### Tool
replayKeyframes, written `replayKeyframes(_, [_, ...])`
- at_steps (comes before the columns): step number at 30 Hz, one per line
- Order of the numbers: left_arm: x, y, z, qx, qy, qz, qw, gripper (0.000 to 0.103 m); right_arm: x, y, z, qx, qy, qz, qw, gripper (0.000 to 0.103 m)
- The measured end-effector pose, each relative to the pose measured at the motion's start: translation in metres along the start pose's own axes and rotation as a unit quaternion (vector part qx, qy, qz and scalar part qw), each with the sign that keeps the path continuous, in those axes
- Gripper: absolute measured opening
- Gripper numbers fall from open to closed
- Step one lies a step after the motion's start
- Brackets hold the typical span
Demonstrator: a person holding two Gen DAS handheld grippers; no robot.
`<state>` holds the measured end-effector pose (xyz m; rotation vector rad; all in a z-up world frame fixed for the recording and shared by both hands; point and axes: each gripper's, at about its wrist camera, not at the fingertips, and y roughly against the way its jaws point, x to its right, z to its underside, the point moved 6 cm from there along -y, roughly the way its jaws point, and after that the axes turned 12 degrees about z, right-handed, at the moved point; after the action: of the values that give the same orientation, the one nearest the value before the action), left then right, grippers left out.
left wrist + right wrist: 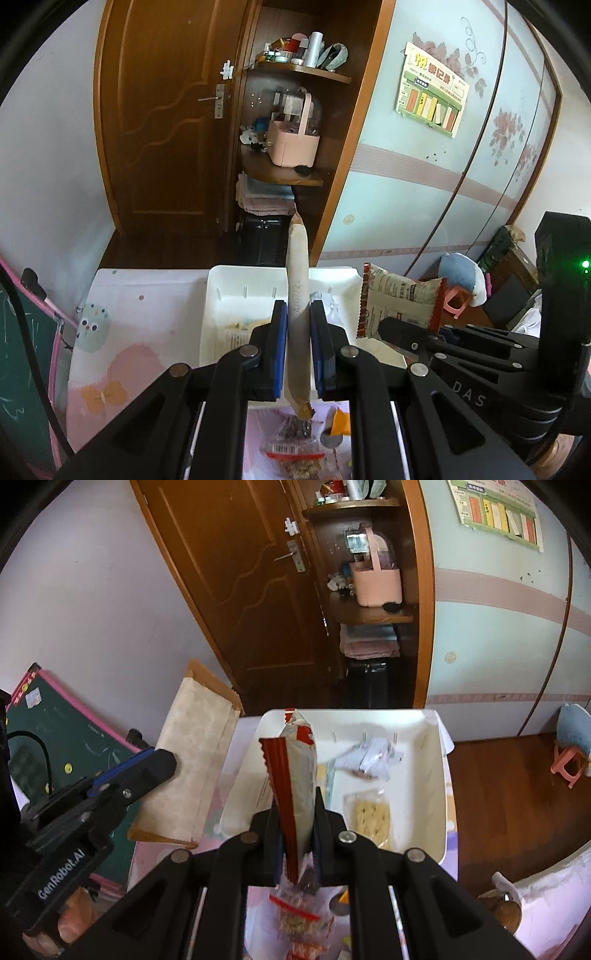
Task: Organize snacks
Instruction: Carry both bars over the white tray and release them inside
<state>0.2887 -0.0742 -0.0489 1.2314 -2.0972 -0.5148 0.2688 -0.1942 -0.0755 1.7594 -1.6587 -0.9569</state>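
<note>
A beige snack packet [297, 295] stood edge-on, clamped in the left tool [298, 343] above the white bin [441, 775]. The right tool [297, 834] was closed on a red-edged snack packet [295, 775], also over the bin, which held a cracker pack [371, 814]. More snacks [299, 919] lay on the worktop [122, 332].

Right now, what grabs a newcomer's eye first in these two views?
Both grippers are shut on snack packets held up over the white bin: the left gripper pinches a beige paper packet edge-on, the right gripper a red-edged packet. Inside the bin lie a clear pack of pale crackers and a crumpled white wrapper. More snacks sit on the pink tablecloth below the grippers.
</note>
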Motion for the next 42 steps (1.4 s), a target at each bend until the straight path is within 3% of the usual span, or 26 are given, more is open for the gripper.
replayKeyframes(19, [-0.034, -0.093, -0.011, -0.062, -0.002, -0.018, 0.9979, 0.01, 0.028, -0.079, -0.032, -0.036, -0.038, 0.047, 0.998, 0.012])
replayKeyframes(24, [-0.041, -0.112, -0.005, -0.084, -0.012, -0.04, 0.9956, 0.012, 0.028, -0.094, -0.028, -0.052, -0.039, 0.061, 0.996, 0.015])
replayKeyframes(26, [-0.043, -0.118, -0.003, -0.097, -0.007, -0.039, 0.9945, 0.038, 0.03, -0.101, -0.027, -0.058, -0.046, 0.065, 0.995, 0.027])
replayKeyframes(27, [-0.045, -0.12, -0.001, -0.105, -0.002, -0.039, 0.9937, 0.07, 0.031, -0.105, -0.026, -0.061, -0.05, 0.068, 0.995, 0.032])
replayKeyframes(28, [-0.051, -0.119, 0.0, -0.103, 0.002, -0.054, 0.9932, 0.085, 0.033, -0.108, -0.025, -0.065, -0.056, 0.069, 0.994, 0.041])
replayKeyframes(31, [-0.059, -0.111, -0.001, -0.08, 0.003, -0.063, 0.9948, 0.091, 0.04, -0.111, -0.02, -0.072, -0.072, 0.071, 0.992, 0.048])
replayKeyframes(42, [-0.066, -0.098, 0.004, -0.089, 0.006, -0.081, 0.9928, 0.091, 0.039, -0.108, -0.006, -0.083, -0.077, 0.067, 0.991, 0.049])
